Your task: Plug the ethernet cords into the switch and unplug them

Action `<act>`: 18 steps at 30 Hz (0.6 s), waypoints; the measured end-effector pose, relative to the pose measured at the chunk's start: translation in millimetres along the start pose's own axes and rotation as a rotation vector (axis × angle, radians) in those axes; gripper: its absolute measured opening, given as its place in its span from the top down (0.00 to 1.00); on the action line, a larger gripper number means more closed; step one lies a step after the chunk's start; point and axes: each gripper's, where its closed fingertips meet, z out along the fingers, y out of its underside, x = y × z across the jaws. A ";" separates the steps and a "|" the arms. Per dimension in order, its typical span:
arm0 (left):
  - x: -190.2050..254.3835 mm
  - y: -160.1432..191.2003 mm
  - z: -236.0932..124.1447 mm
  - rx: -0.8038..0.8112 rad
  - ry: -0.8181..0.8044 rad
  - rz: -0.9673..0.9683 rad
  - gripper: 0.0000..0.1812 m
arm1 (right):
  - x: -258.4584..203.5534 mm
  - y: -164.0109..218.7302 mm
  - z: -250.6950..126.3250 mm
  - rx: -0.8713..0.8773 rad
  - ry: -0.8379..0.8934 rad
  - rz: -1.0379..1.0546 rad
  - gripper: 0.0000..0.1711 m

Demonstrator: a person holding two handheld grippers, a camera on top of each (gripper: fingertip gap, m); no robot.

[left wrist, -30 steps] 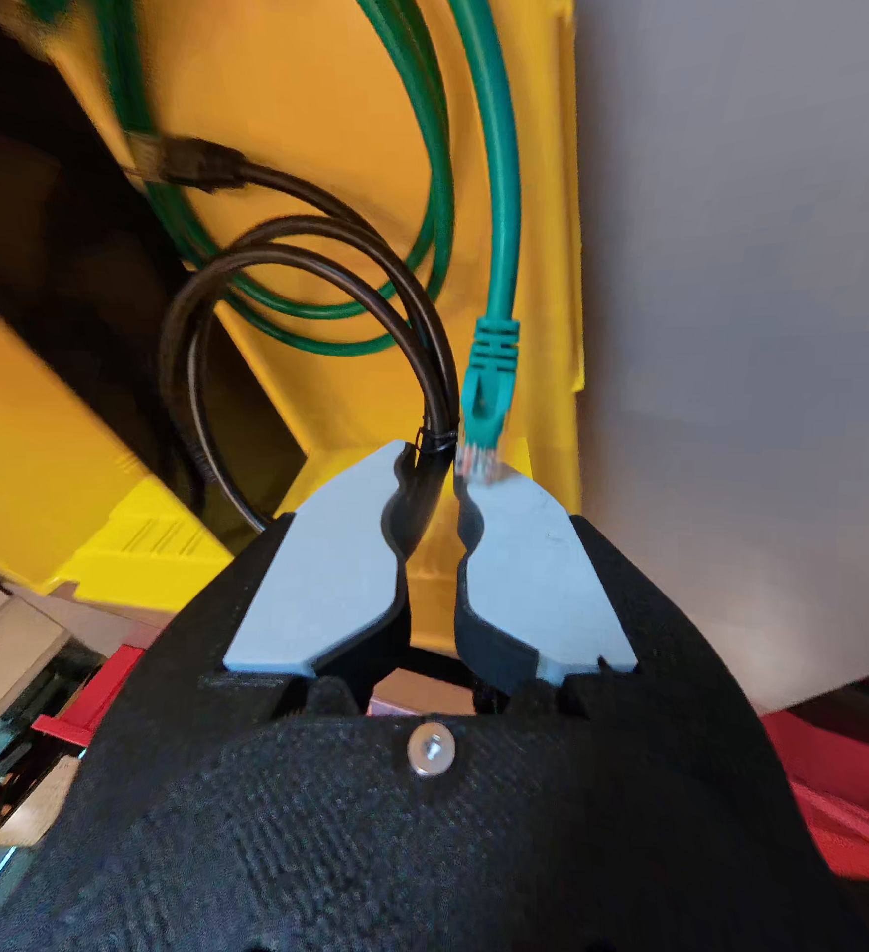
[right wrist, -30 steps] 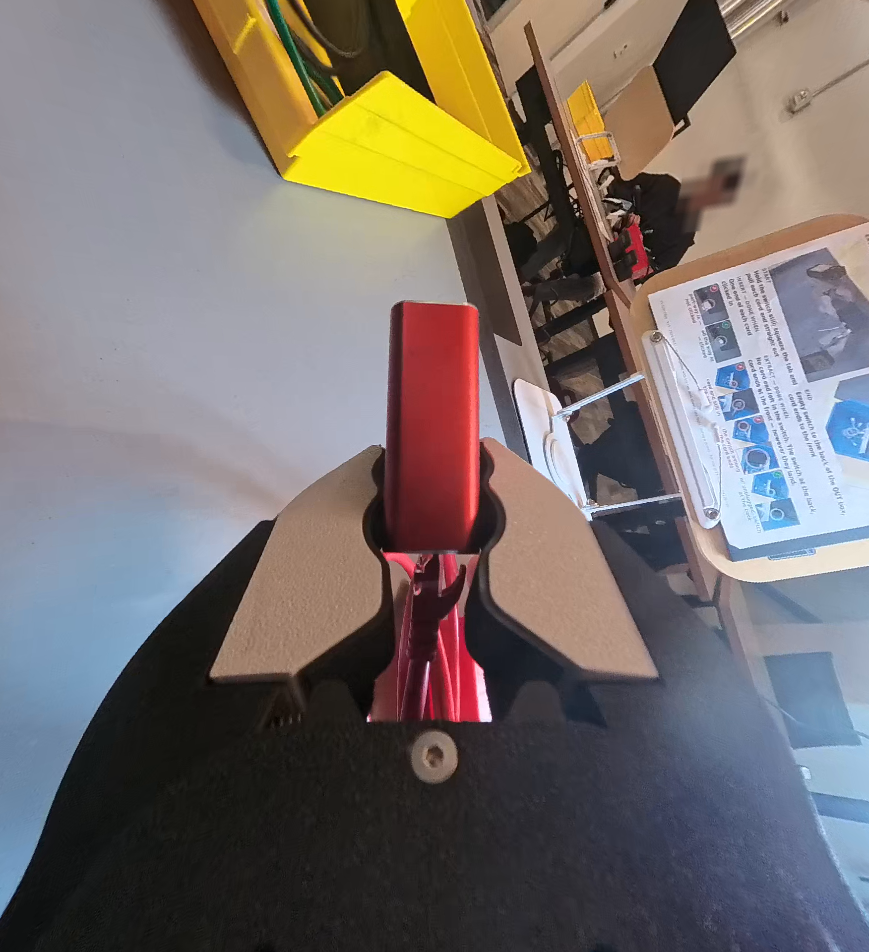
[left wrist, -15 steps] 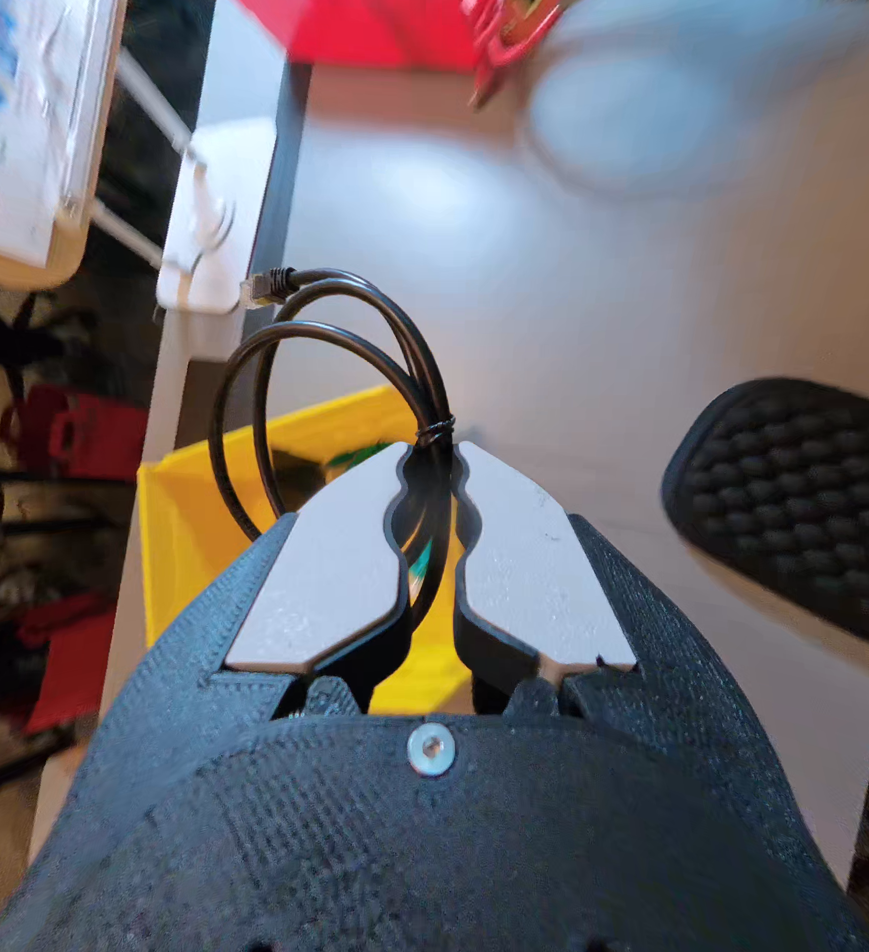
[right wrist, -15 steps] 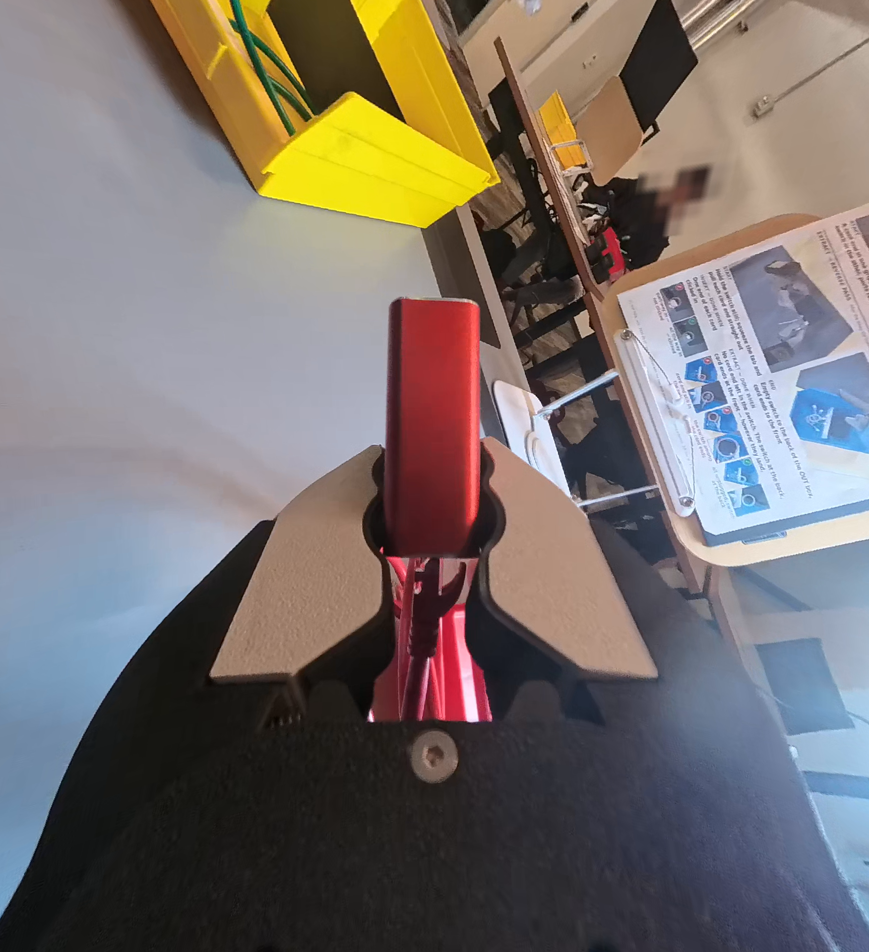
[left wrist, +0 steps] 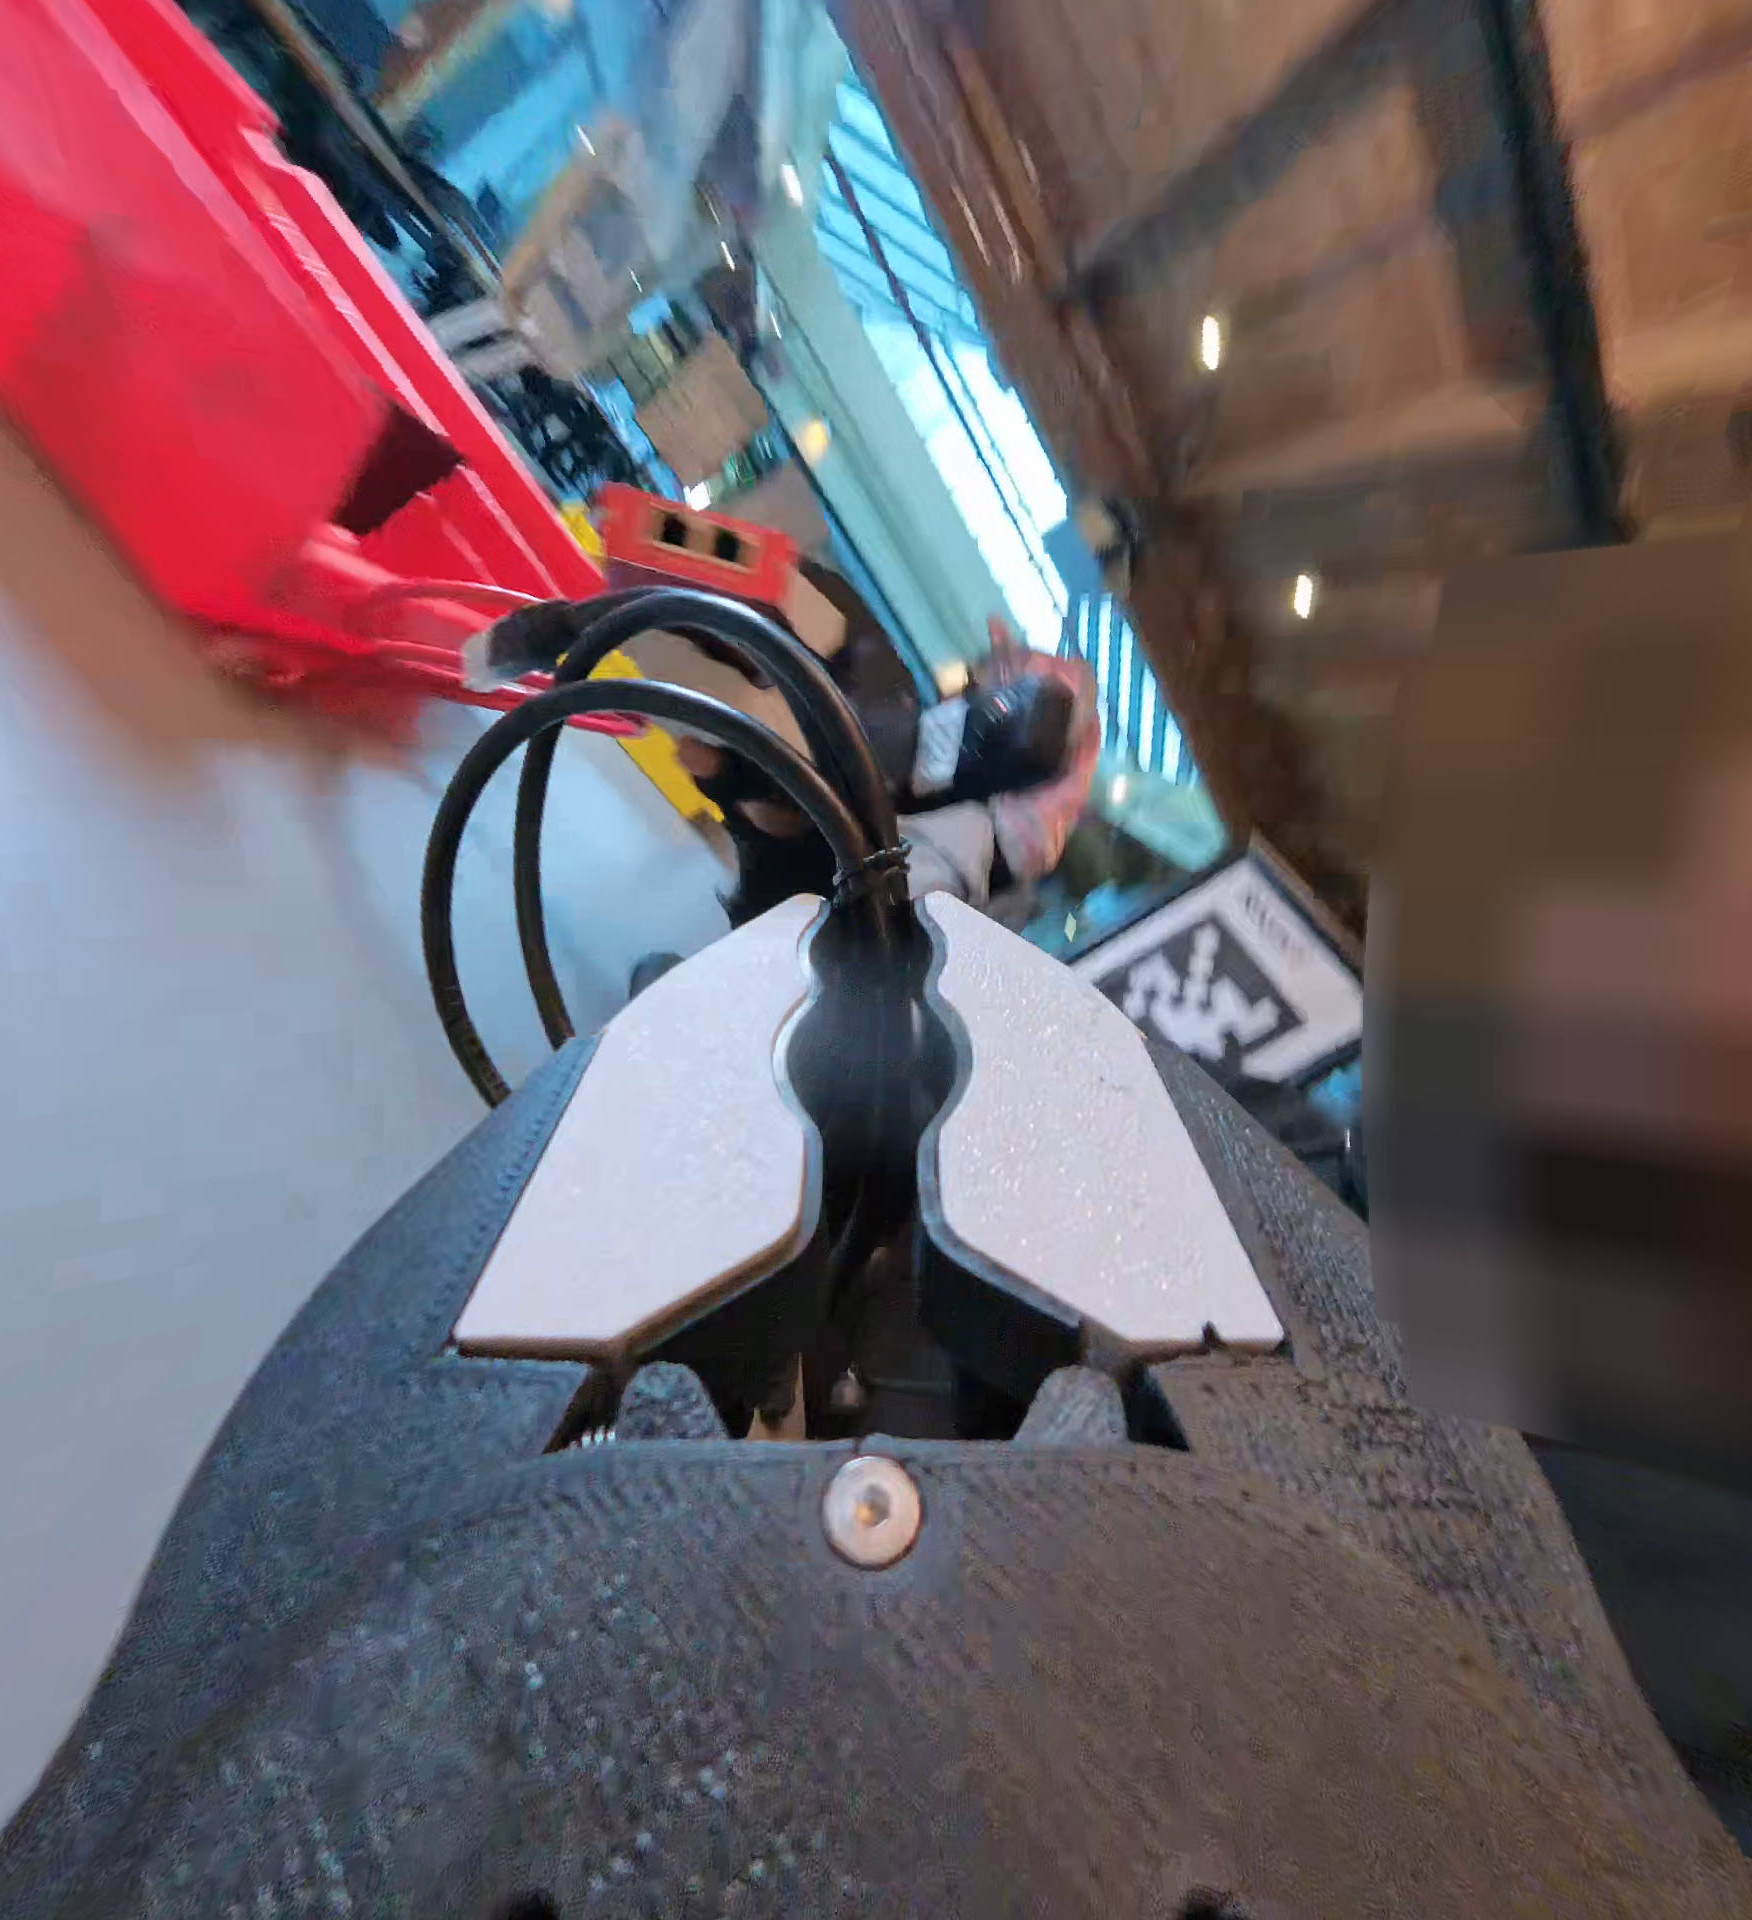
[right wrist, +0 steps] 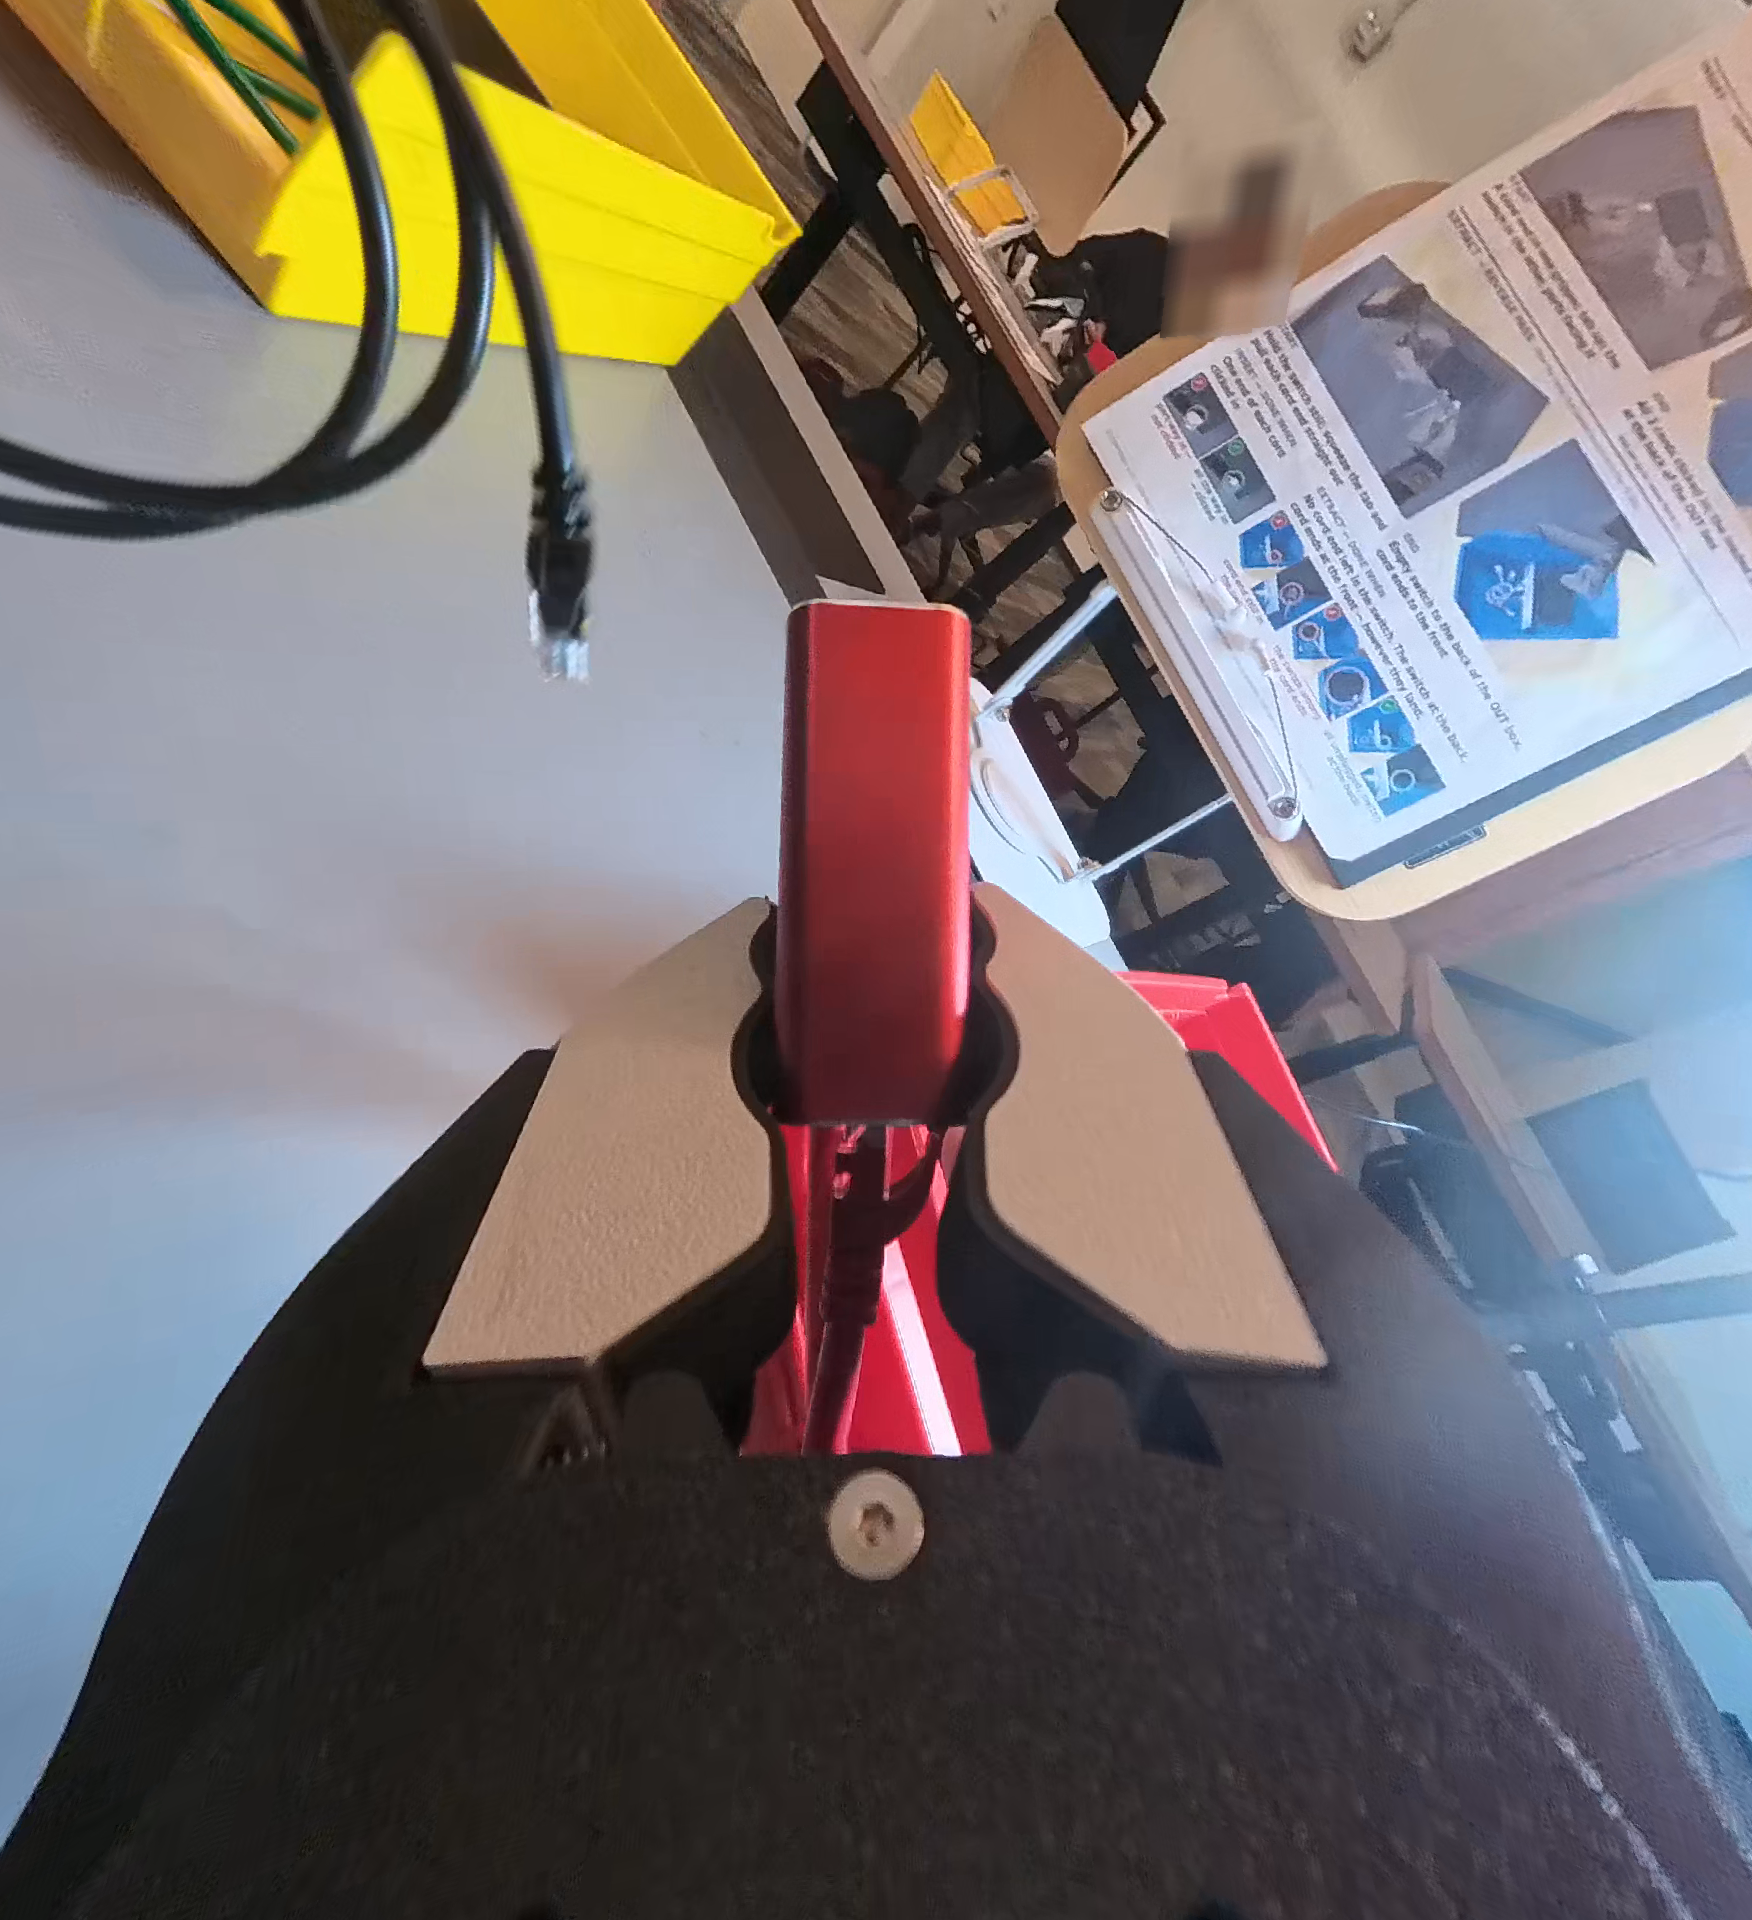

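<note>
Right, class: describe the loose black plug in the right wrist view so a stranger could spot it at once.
Start at the yellow bin at top left. A black ethernet cord loops down from there over the pale table. Its plug hangs free with a clear tip, left of the red switch.

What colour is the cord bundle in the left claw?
Black; the cord bundle is pinched in the left claw and shows best in the left wrist view.

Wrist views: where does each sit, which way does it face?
Left wrist view: on the left hand-held gripper, looking along the fingers, shut on the black ethernet cord; red bin beyond.
Right wrist view: on the right hand-held gripper, shut on the red switch, facing table and yellow bin.
Shared: the black cord.
</note>
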 end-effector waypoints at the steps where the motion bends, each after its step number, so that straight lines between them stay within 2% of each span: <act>1: -16.4 -4.9 -9.7 0.053 -0.030 -0.049 0.93 | 0.9 0.8 -0.6 0.001 0.002 0.004 0.83; 4: -47.7 -3.7 -32.7 0.075 -0.151 -0.071 0.93 | 0.9 2.6 -0.6 0.000 0.002 0.002 0.83; 11: -48.9 0.5 -47.3 0.079 -0.171 -0.089 0.93 | -3.7 3.5 3.5 -0.007 -0.013 -0.004 0.83; 15: -52.1 14.1 -52.9 -0.052 -0.233 -0.063 0.86 | -3.3 2.9 2.9 -0.007 -0.011 -0.003 0.83; 18: -57.0 14.0 -74.4 -0.107 -0.366 -0.009 0.85 | -2.4 3.2 2.9 -0.007 -0.009 0.000 0.83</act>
